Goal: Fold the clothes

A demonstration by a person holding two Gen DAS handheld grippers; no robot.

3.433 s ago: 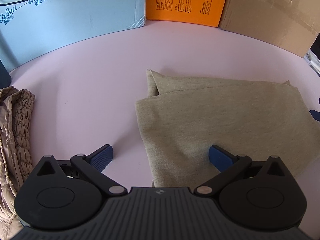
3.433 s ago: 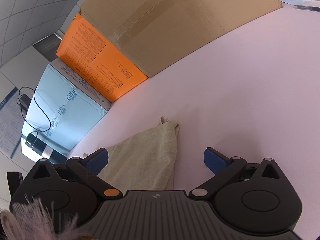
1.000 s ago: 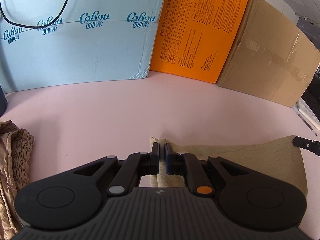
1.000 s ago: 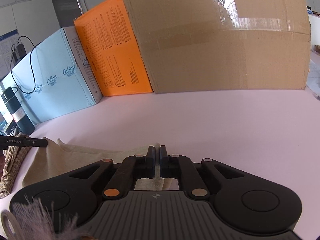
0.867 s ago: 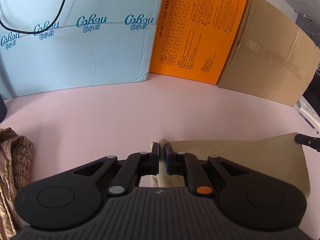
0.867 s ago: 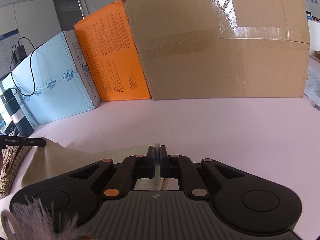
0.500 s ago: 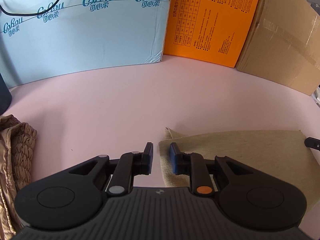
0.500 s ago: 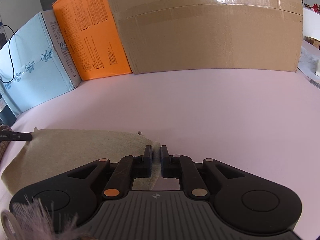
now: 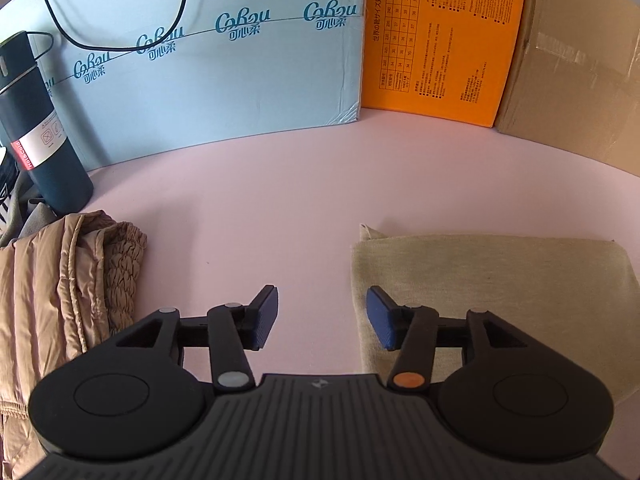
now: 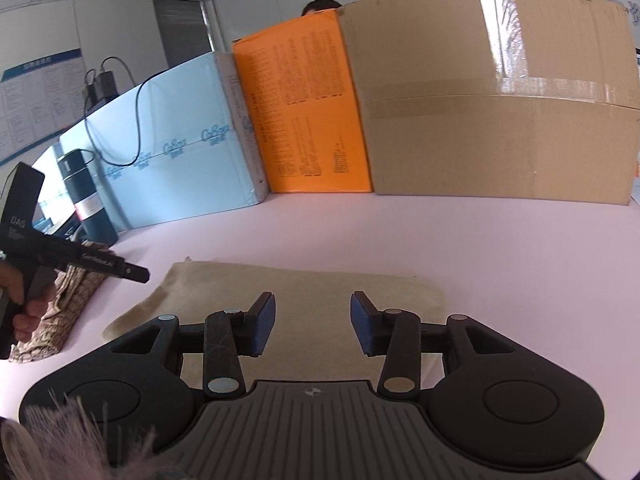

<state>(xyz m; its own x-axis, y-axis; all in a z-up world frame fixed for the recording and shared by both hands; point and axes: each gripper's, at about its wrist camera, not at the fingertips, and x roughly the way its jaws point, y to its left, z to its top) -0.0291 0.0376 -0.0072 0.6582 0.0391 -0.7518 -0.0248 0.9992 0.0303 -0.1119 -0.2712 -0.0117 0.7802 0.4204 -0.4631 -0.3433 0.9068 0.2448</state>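
Observation:
A beige cloth (image 9: 488, 280) lies folded flat on the pink table (image 9: 280, 184); it also shows in the right wrist view (image 10: 304, 292). My left gripper (image 9: 322, 316) is open and empty, raised above the cloth's left edge, its right finger over the cloth. My right gripper (image 10: 312, 326) is open and empty, above the cloth's near edge. The left gripper's body (image 10: 80, 260), held in a hand, shows in the right wrist view at the left.
A tan quilted garment (image 9: 60, 292) lies at the left, with a dark bottle (image 9: 40, 128) behind it. A light blue box (image 9: 224, 60), an orange box (image 9: 440, 40) and a brown carton (image 9: 580, 72) stand along the back of the table.
Both grippers were shut on the cloth's corners a second ago. They have laid it down, opened, and drawn back up from it. The cloth now lies folded and flat.

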